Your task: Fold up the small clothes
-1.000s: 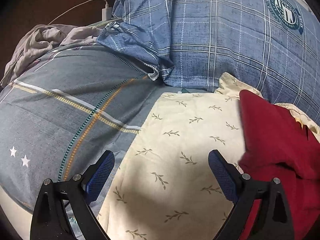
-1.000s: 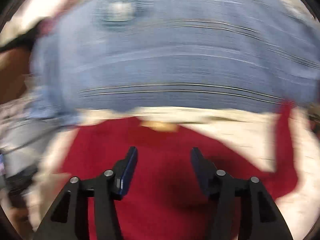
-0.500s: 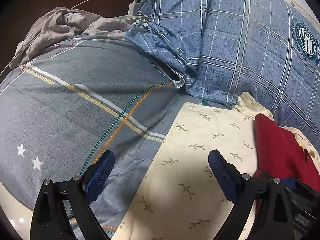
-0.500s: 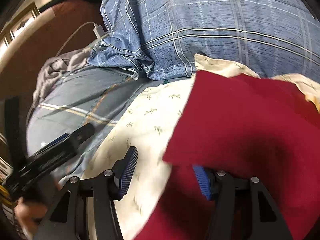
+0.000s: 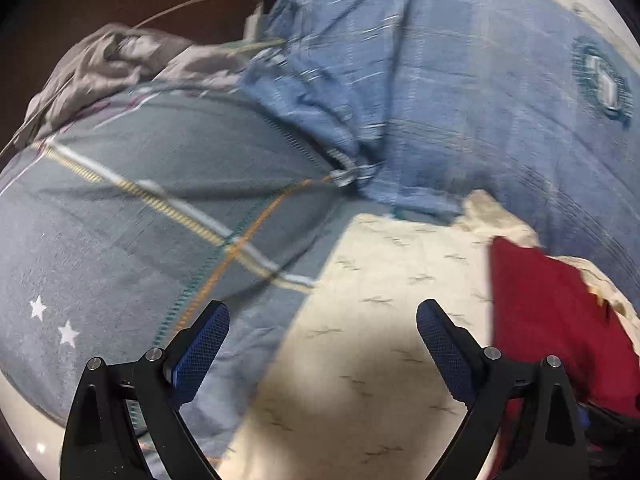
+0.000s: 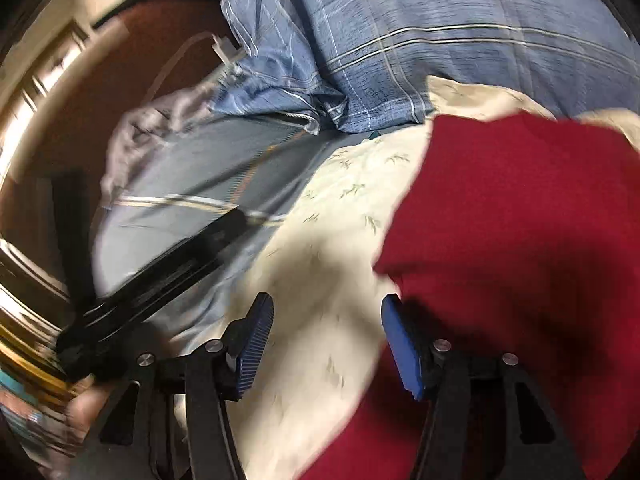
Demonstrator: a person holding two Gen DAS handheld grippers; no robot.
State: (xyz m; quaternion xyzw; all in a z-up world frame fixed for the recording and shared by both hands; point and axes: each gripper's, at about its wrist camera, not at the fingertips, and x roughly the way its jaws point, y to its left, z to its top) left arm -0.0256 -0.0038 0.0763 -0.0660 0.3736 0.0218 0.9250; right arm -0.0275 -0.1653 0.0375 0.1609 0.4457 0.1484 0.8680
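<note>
Shifted right tool (image 6: 326, 344) stands beside red garment (image 6: 520, 216).

Bed (image 5: 120, 216) (plaid bedding), brown wall (image 6: 160, 48).

Cream sheet (image 5: 360, 360) lies bare between tools — blue pillow (image 5: 460, 100) blocks beyond.

Both views are smeared by motion. In the left wrist view the round badge (image 5: 602, 80) on the blue checked pillow (image 5: 460, 92) is too blurred to read, and the leaf print on the cream cloth (image 5: 360, 360) shows only as streaks. The red garment (image 5: 560, 328) runs out of the picture at the right edge. In the right wrist view the left gripper (image 6: 168, 272) is a dark blur, its fingers not told apart. The red garment (image 6: 520, 220) is cut off right and below, covering the cream cloth (image 6: 320, 280) beneath.
</note>
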